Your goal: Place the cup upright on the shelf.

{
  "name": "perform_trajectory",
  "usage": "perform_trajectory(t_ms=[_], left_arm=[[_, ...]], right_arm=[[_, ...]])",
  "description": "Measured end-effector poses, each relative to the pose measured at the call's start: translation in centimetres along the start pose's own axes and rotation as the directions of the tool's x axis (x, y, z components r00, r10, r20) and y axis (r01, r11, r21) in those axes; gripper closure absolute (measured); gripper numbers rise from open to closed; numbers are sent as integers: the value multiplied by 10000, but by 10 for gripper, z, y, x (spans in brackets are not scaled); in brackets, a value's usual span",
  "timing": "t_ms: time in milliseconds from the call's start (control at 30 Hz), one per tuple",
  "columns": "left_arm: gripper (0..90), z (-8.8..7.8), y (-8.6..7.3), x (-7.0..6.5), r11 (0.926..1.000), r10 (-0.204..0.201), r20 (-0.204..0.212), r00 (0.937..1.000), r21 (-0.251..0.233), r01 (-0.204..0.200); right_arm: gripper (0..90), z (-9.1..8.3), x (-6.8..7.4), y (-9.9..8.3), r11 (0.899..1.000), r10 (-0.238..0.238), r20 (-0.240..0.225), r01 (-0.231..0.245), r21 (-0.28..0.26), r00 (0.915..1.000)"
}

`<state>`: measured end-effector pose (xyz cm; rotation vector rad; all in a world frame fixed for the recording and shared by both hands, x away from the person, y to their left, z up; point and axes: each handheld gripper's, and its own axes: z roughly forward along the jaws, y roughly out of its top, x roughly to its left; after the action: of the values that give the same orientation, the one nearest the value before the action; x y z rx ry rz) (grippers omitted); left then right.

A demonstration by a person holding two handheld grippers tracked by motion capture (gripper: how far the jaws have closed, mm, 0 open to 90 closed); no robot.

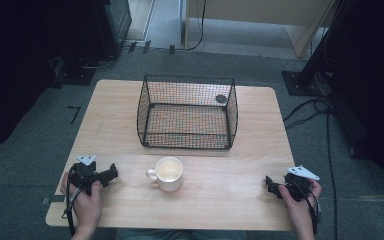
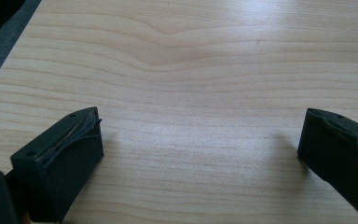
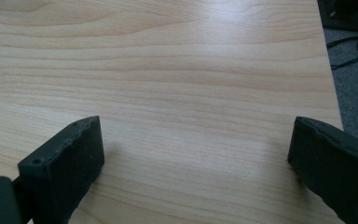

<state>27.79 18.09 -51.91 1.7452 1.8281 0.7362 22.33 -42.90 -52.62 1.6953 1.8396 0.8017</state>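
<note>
A white mug (image 1: 167,173) stands upright near the table's front middle, its handle to the left. Behind it sits a black wire basket (image 1: 187,112) with nothing in it but a small dark round disc (image 1: 221,99) on its back right wall. My left gripper (image 1: 111,174) rests at the front left, a little left of the mug, and points right. In the left gripper view it (image 2: 200,135) stands open over bare wood. My right gripper (image 1: 270,183) lies at the front right, held by a hand. The right gripper view shows it (image 3: 196,140) open, nothing between its jaws.
The light wooden table (image 1: 110,125) has rounded corners, and grey carpet lies around it. Cables (image 1: 310,107) trail on the floor at the right. Dark equipment stands at the back left and right. The table's right edge (image 3: 331,84) runs close to the right gripper.
</note>
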Motion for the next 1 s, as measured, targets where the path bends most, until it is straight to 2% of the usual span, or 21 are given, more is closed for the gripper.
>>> perform_trajectory(t_ms=[100,267,533,667,800,1000], left_arm=[[1,-2,-3,1,9999,163,145,9998,-7,-162],[1,-2,-3,1,9999,172,147,9997,0,-172],[1,-3,-4,3,9997,247,216,9995,-7,-246],[1,-3,-4,3,9997,248,218,9995,-6,-248],[1,-3,-3,2,9998,219,199,9996,-5,-219],[1,-3,-3,2,9997,228,199,9995,-5,-228]], right_arm=[[29,0,1,0,10000,-66,-44,66,-2,10000],[43,-2,-1,-1,9992,305,48,-304,-271,9995],[48,-13,4,6,9968,420,-205,-433,-666,9989],[49,-25,24,18,9947,37,-551,-94,-1028,9985],[55,-37,39,32,9900,-155,-1111,-3,-1409,9937],[55,-39,66,44,9862,-750,-1377,531,-1568,9876]])
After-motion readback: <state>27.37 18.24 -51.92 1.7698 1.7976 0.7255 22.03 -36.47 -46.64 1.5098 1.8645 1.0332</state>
